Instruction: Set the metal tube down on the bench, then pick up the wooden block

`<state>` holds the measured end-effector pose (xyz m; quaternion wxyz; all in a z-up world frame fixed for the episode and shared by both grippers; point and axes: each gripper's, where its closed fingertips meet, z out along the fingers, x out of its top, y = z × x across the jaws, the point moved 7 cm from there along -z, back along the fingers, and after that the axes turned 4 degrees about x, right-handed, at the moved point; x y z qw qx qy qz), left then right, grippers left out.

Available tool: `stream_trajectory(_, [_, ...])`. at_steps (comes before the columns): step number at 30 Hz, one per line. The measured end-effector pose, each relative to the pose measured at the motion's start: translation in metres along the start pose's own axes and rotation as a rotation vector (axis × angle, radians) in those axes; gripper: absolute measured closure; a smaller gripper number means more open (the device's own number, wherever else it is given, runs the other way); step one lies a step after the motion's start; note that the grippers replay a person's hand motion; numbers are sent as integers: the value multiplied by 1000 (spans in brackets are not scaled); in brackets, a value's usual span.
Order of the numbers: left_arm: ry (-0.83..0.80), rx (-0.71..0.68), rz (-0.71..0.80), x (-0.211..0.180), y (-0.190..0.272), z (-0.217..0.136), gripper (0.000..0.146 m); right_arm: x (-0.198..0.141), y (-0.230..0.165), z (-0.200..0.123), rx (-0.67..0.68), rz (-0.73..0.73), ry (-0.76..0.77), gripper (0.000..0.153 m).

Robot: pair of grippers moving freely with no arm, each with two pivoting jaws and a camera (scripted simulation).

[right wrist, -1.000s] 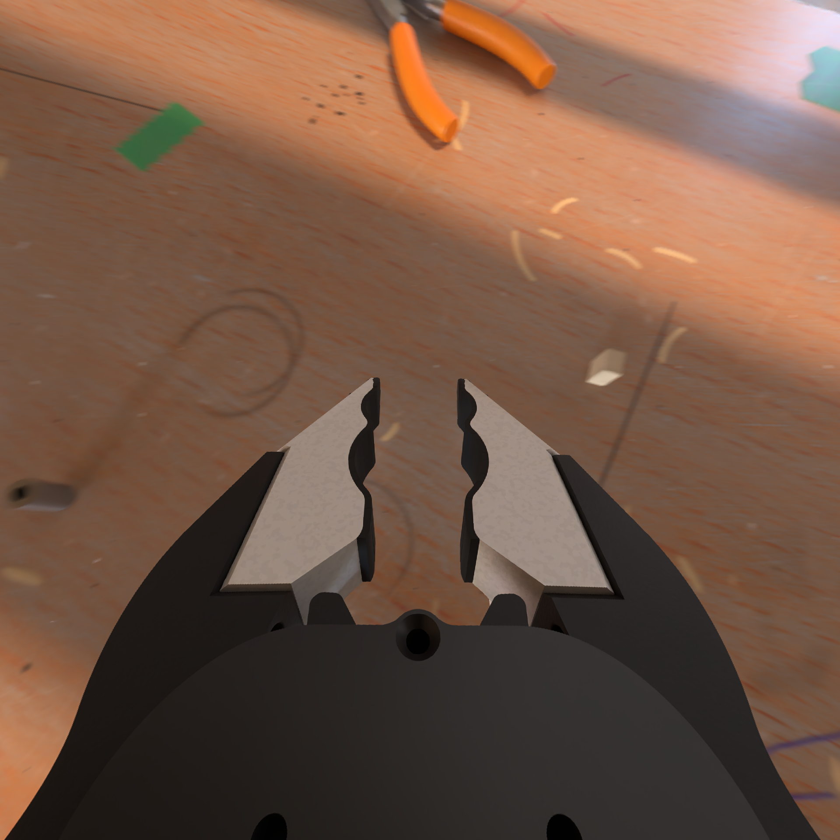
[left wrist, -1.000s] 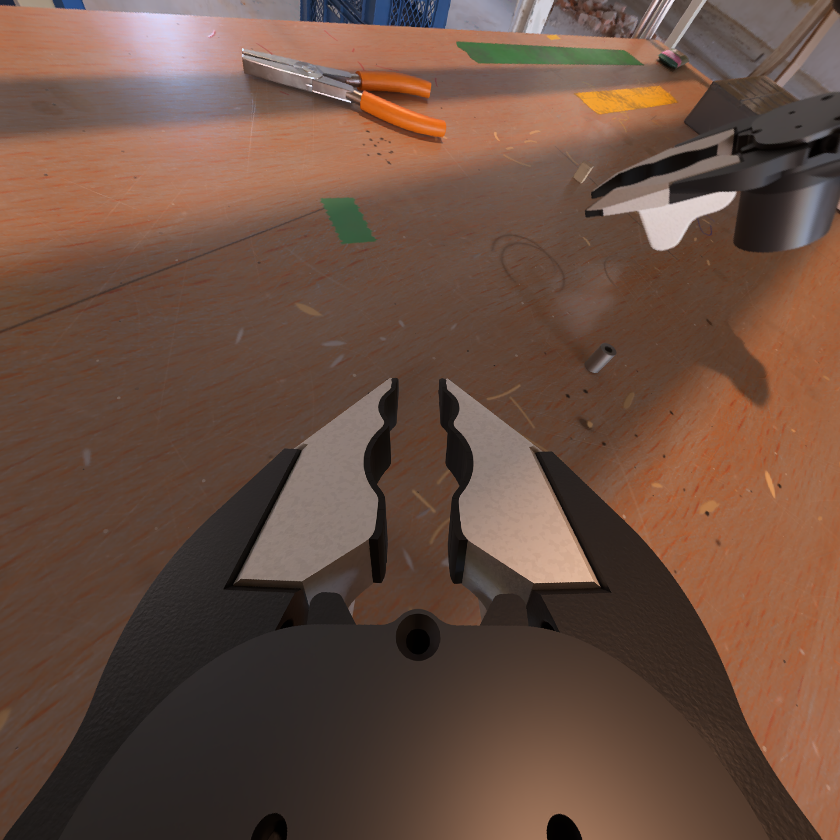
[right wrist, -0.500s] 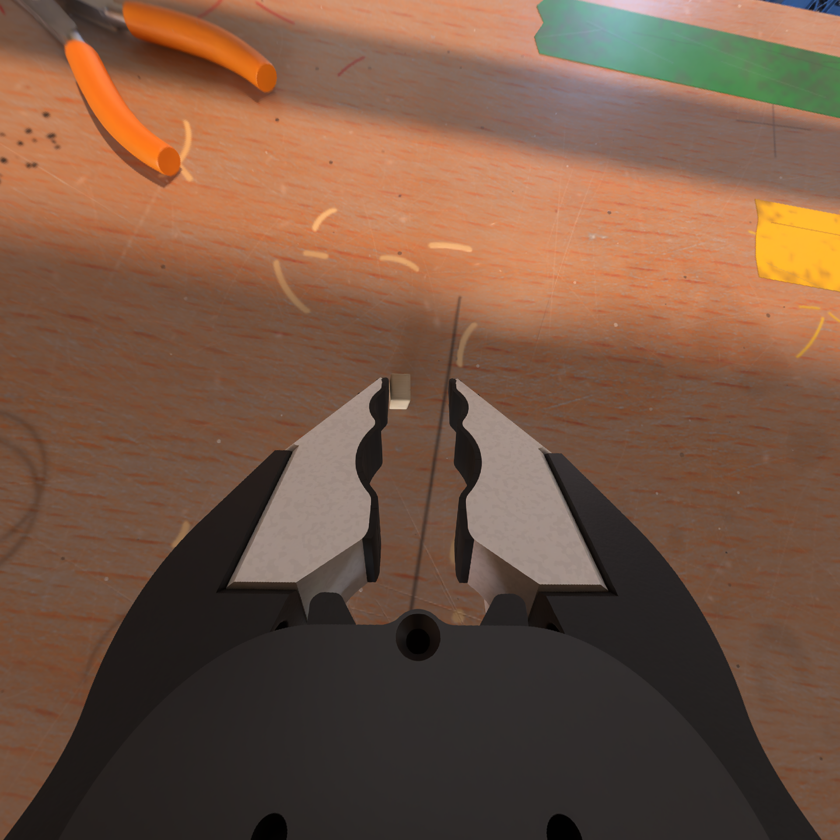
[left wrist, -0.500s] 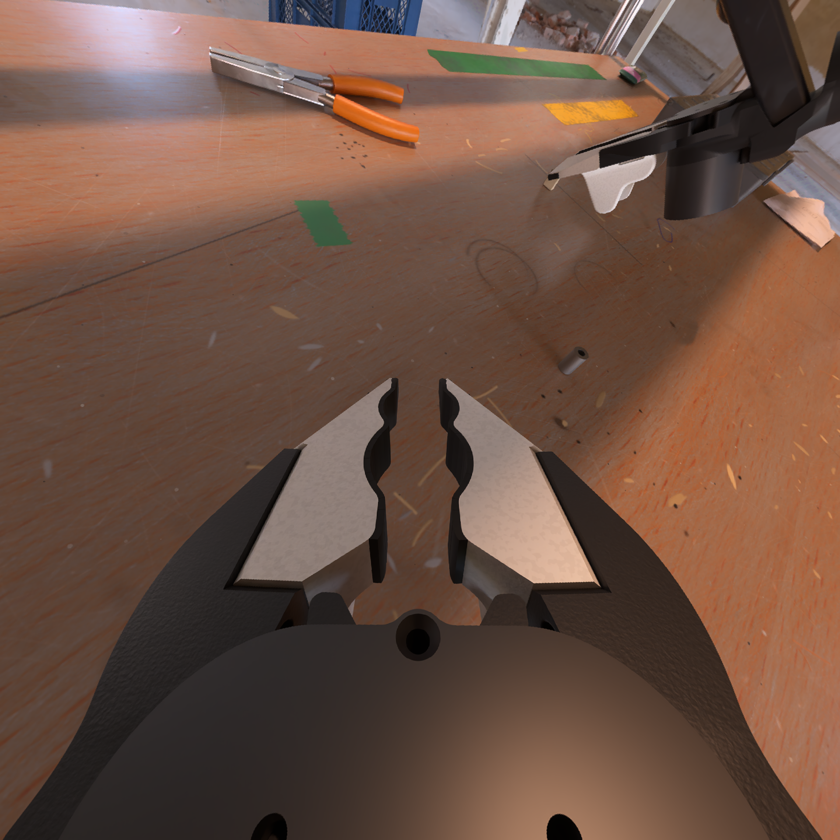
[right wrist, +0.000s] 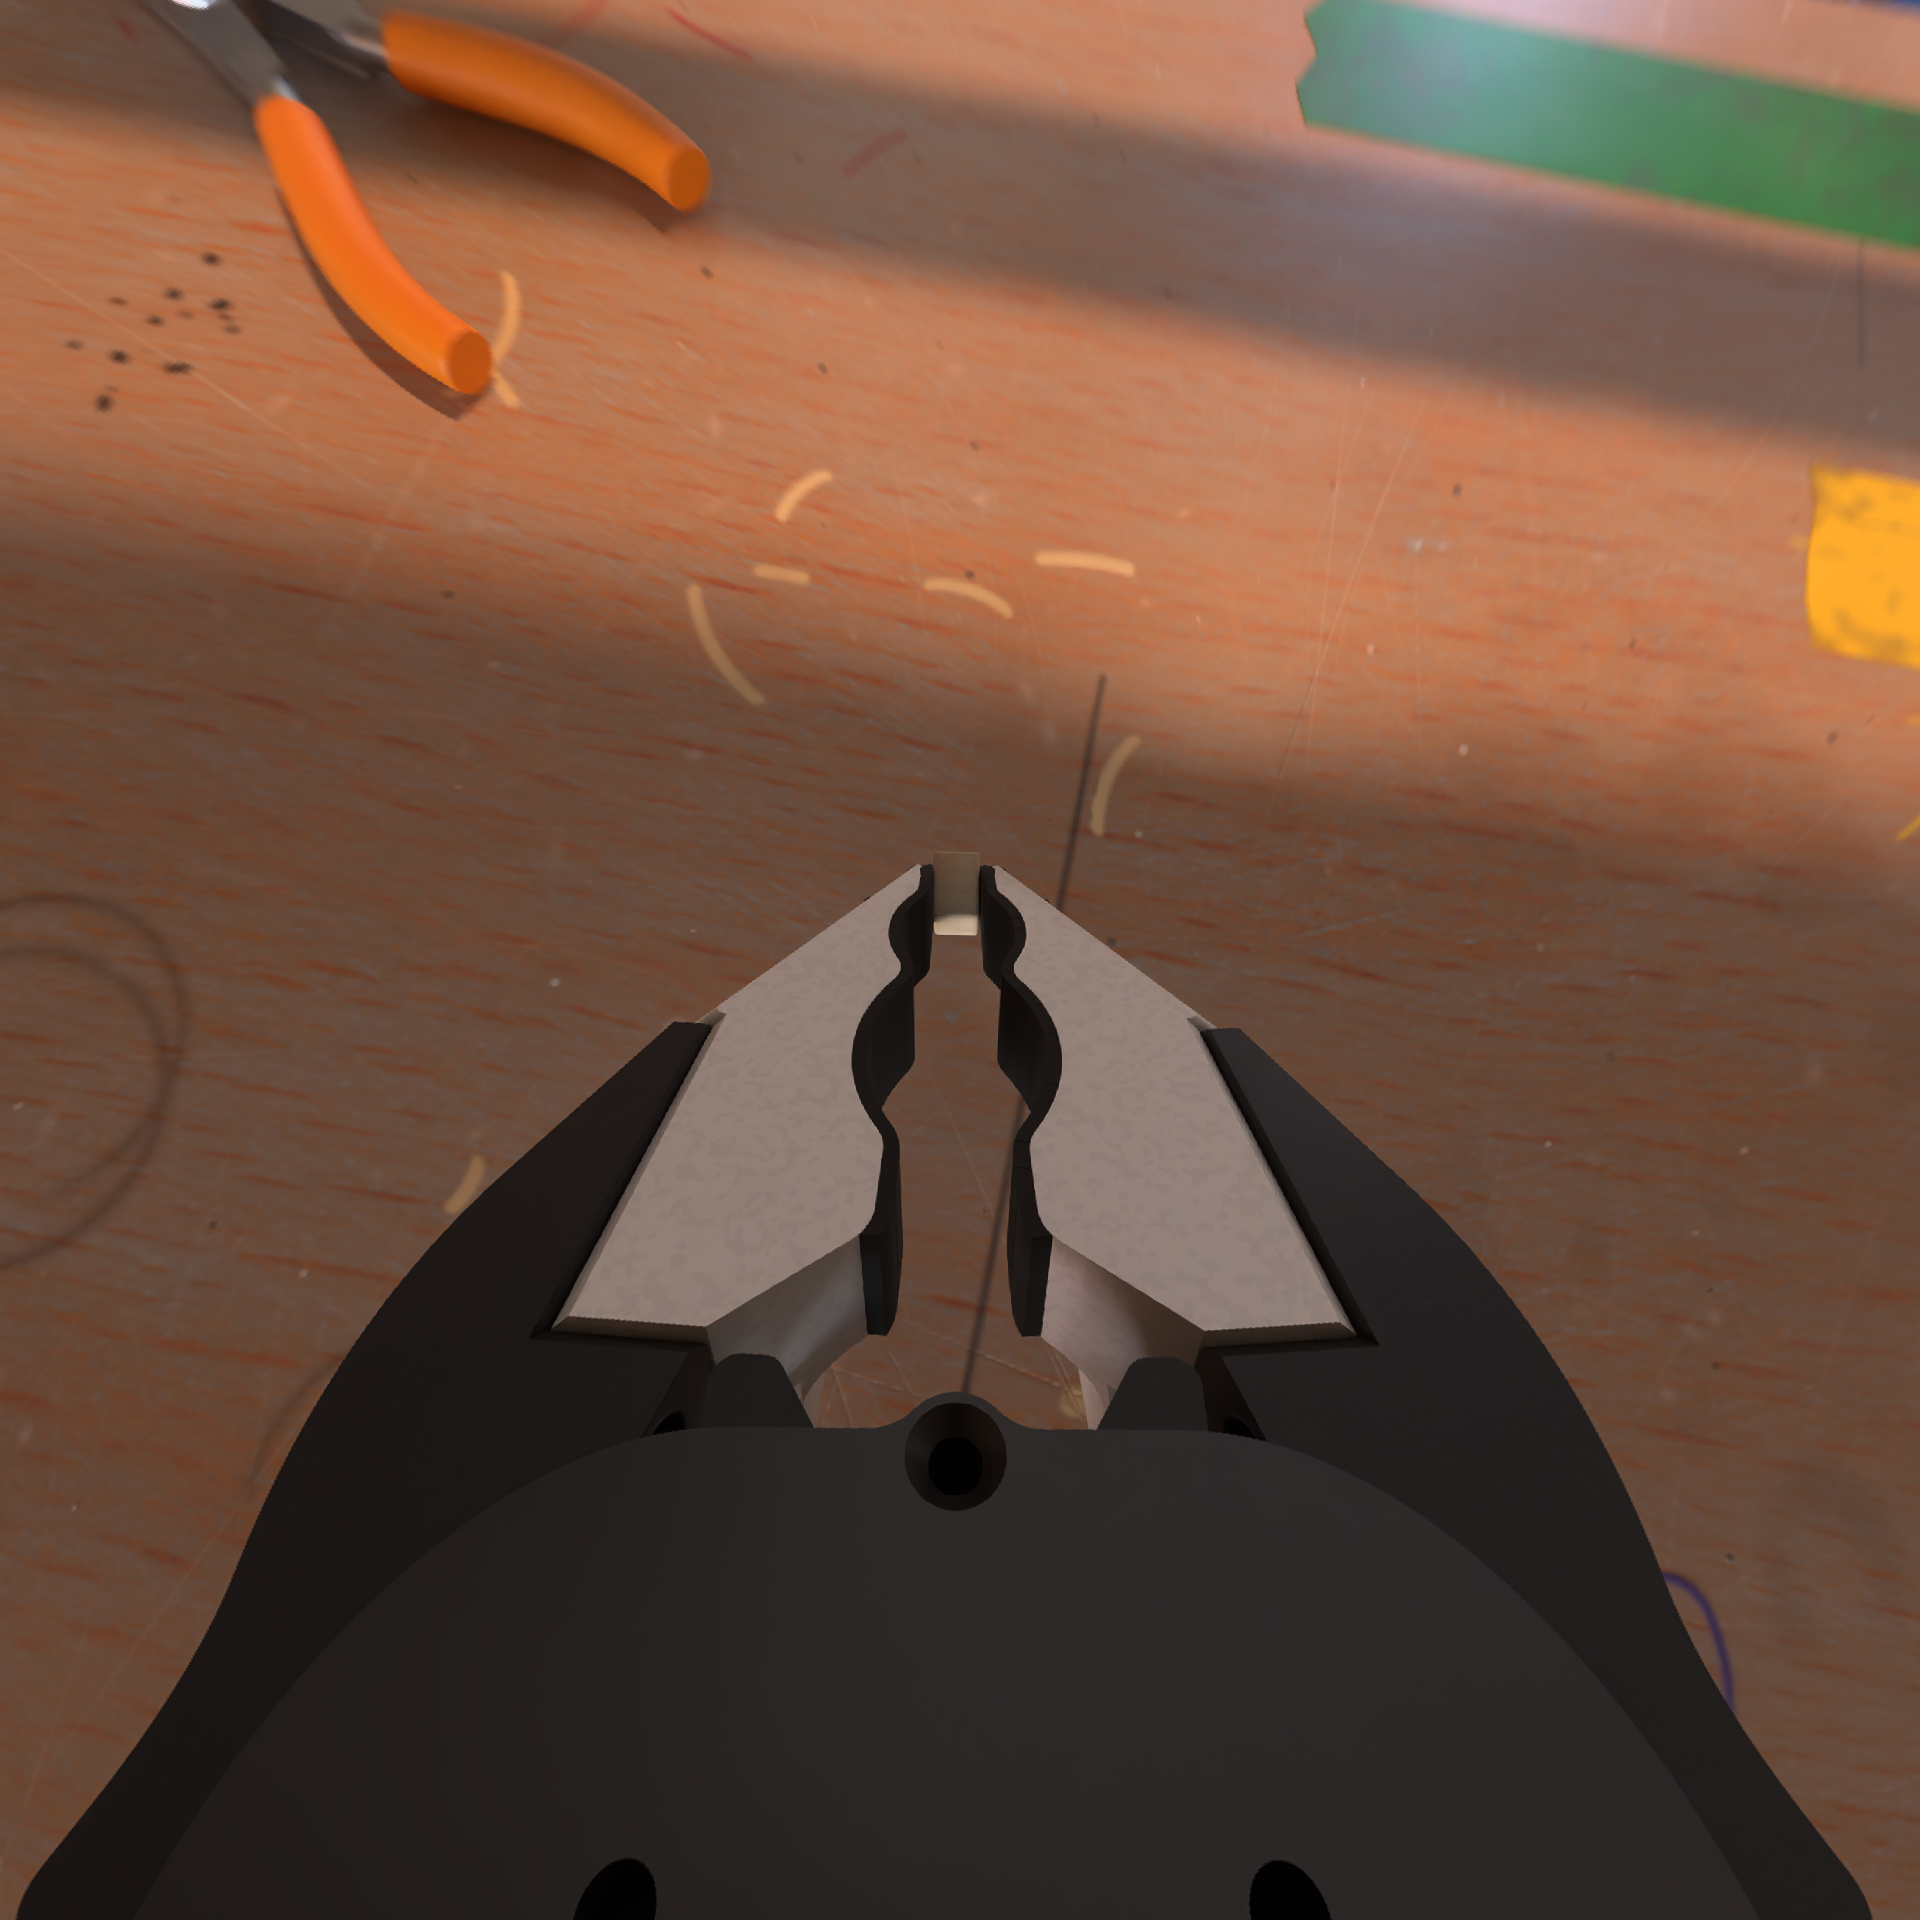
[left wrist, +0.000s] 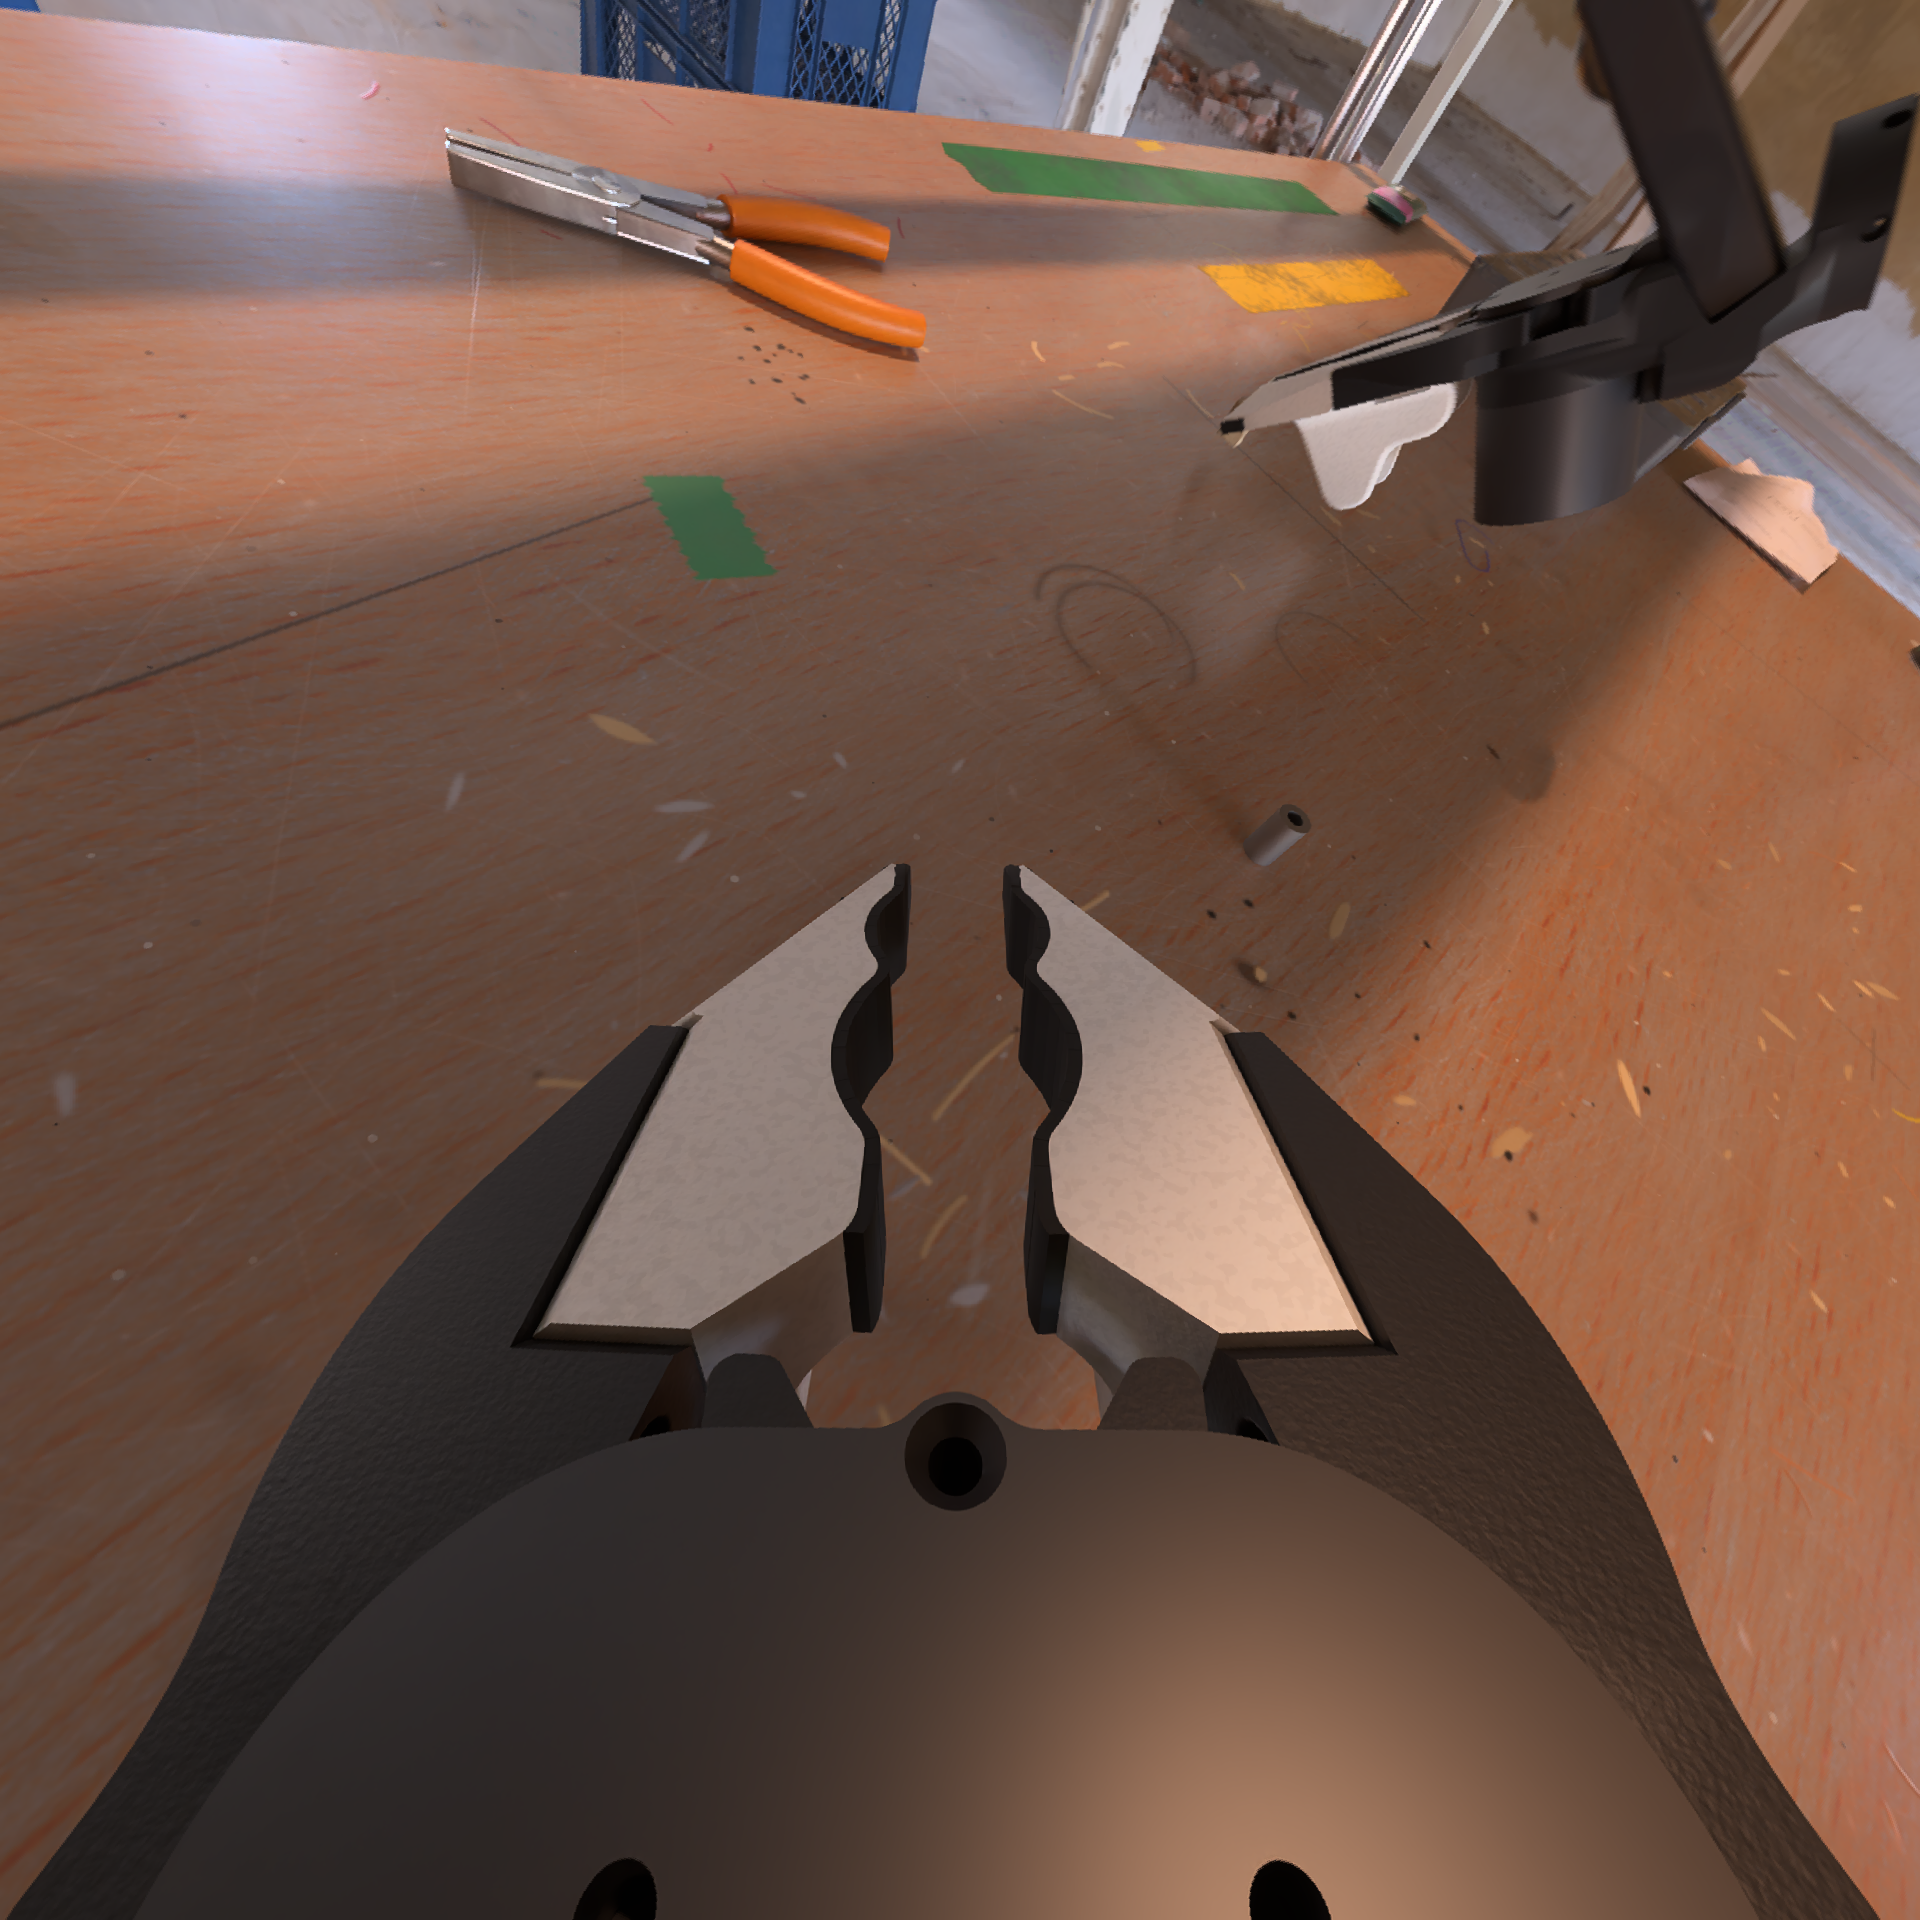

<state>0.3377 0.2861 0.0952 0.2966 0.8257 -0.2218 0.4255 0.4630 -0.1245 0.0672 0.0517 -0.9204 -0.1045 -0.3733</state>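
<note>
While the metal tube [left wrist: 1277, 833] lies clear, the right gripper [right wrist: 957, 881] pinches the wooden block [right wrist: 956, 896].

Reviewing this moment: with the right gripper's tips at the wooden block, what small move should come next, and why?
Probably a short straight lift. The right gripper looks shut on the wooden block, pinched between its very tips, and the metal tube already lies on the bench, apart from the open left gripper. The hold is shallow, so lift slowly.

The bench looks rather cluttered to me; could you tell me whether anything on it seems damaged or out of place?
Nothing looks damaged. The bench carries wood shavings, dark specks and tape patches, ordinary workshop litter. The metal tube lies on its side alone, and the orange-handled pliers lie flat.
</note>
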Motion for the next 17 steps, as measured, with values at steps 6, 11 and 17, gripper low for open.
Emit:
stream_trajectory(6, [-1,2,0,0,0,0,128,13,-55,-36,211,-276,180,145])
stream_trajectory(11, [-8,10,5,-1,0,0,128,-26,-169,-62,855,-623,74,145])
stream_trajectory(17, [-12,11,8,-1,0,1,128,-61,-206,-68,1060,-772,-87,145])
